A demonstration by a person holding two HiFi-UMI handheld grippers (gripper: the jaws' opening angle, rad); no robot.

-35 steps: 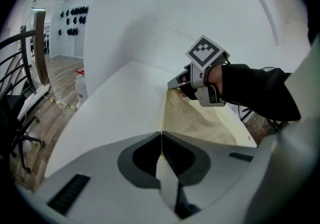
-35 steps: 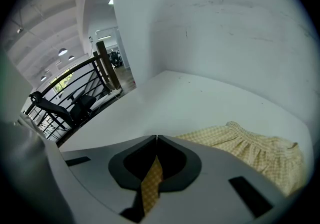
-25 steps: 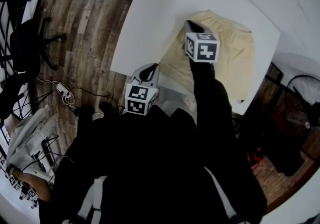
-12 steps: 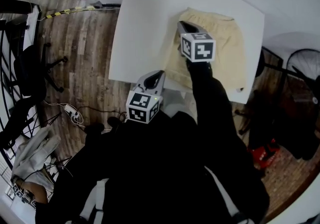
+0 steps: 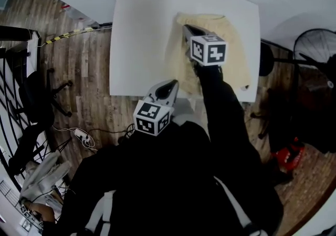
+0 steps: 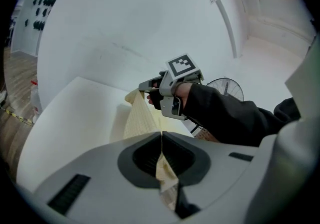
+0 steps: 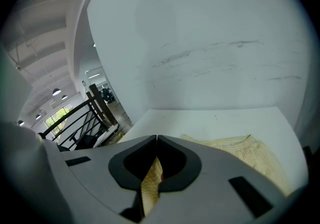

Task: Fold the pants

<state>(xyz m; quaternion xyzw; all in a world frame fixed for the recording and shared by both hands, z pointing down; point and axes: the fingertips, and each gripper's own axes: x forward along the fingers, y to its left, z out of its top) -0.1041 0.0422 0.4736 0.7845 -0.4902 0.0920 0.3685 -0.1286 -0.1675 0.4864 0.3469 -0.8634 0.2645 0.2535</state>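
Left tool (image 5: 171,84) and right tool (image 5: 185,29) raised the pants (image 5: 234,57).

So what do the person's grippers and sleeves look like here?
The left gripper and right gripper are light grey, tapered shells with dark recesses near the tips. Each carries a white cube printed with black square markers. The sleeves are black.

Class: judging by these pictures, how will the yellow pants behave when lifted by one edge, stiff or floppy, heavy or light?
Probably floppy: the pants drape between the left tool and right tool, both shut on thin cloth. Likely light: a pinched edge alone holds it up. The rest will probably drag across the table.
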